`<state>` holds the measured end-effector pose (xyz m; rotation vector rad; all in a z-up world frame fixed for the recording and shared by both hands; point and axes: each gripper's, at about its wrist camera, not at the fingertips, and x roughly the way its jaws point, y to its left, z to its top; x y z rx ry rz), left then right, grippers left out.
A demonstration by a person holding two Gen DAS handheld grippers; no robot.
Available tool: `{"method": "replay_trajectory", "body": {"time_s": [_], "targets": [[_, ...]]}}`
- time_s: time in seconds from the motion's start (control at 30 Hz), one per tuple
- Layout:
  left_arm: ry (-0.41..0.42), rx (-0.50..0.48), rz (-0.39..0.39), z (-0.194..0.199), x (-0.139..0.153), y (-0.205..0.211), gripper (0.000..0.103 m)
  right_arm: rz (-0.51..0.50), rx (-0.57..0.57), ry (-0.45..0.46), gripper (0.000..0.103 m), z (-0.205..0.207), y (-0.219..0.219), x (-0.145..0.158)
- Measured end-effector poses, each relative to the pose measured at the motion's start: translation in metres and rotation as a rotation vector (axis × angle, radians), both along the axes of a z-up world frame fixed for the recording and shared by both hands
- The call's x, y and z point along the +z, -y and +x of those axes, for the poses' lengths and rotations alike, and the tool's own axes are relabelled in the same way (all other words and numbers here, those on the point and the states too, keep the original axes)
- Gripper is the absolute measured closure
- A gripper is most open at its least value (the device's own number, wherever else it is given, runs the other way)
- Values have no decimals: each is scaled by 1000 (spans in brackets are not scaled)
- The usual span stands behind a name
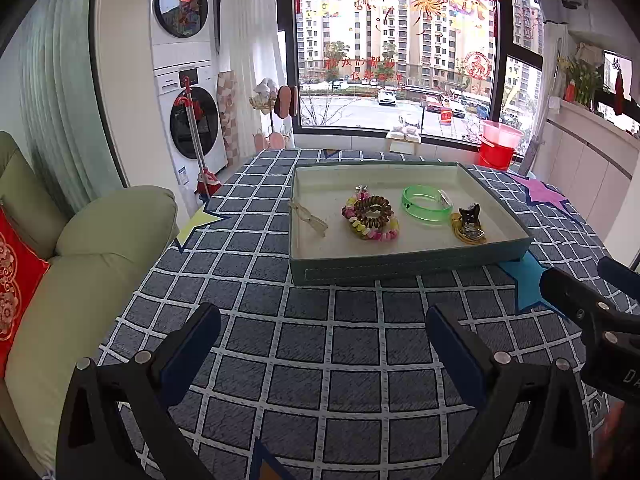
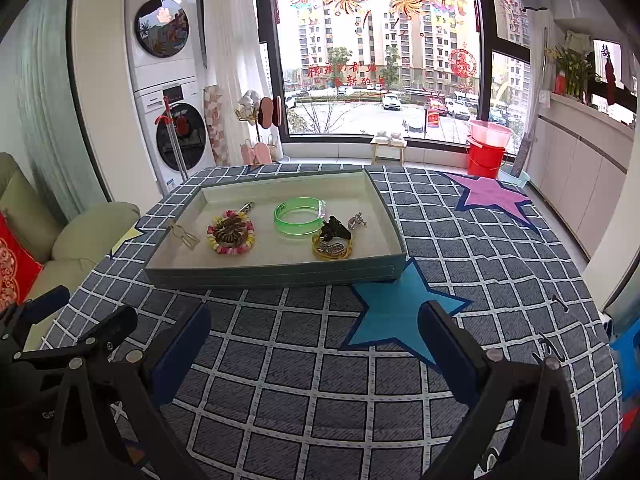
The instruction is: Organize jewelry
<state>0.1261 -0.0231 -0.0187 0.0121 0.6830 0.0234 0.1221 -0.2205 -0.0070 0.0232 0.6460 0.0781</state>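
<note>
A shallow teal tray [image 1: 400,270] [image 2: 276,270] rests on the checked tablecloth ahead of both grippers. Inside lie a clear hair clip [image 1: 310,216] [image 2: 184,235], a colourful bead bracelet around a brown coil hair tie [image 1: 370,214] [image 2: 230,233], a green bangle [image 1: 426,204] [image 2: 298,216], a black claw clip on a yellow band [image 1: 469,224] [image 2: 333,240], and a small silver piece [image 2: 357,221]. My left gripper [image 1: 322,330] is open over bare cloth, short of the tray. My right gripper [image 2: 314,332] is open too, near a blue star.
Star-shaped paper cutouts lie on the cloth: blue [image 2: 396,312], purple [image 2: 494,196], yellow [image 1: 196,222]. A green sofa with a red cushion [image 1: 80,264] borders the table's left side. Stacked washing machines [image 1: 186,80], a window and red buckets [image 2: 486,152] stand beyond.
</note>
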Motion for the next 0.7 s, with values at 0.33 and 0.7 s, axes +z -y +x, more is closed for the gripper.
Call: {"method": "replay_trajectory", "body": {"time_s": [0.33, 0.7], "targets": [[-1, 0, 0, 0, 0, 0, 0, 1, -1, -1, 0, -1, -2, 0], [-1, -1, 1, -1, -1, 1, 0, 2, 0, 0, 0, 0, -2, 0]]}}
